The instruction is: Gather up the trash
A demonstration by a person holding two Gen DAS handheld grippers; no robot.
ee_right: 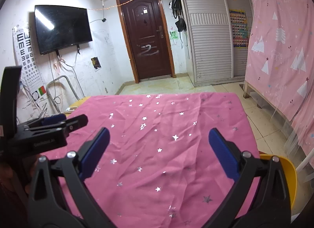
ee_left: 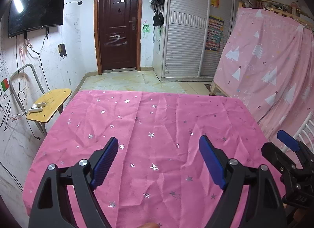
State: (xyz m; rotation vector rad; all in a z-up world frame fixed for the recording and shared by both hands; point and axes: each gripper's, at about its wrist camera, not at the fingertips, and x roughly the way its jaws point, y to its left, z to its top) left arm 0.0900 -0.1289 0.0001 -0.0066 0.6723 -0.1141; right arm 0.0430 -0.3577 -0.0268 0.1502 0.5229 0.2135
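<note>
Two grippers hover above the pink star-printed tablecloth (ee_left: 157, 129), side by side over its near end. The left gripper (ee_left: 159, 161) has its blue-padded fingers (ee_left: 105, 163) spread wide with nothing between them, only wrinkled cloth below. The right gripper (ee_right: 159, 153) is likewise spread wide and holds nothing; in the left wrist view it shows at the right edge of the tablecloth.

No trash shows on the tablecloth in either view, so where the task's thing lies cannot be told.

A yellow bin (ee_right: 288, 177) sits just beside the right edge of the tablecloth, near its front corner. A wooden chair (ee_left: 51, 106) stands beside the tablecloth's far left corner. Beyond the tablecloth's far edge is a dark brown door (ee_left: 118, 25), with a wall-mounted television (ee_left: 37, 6) to its left.
</note>
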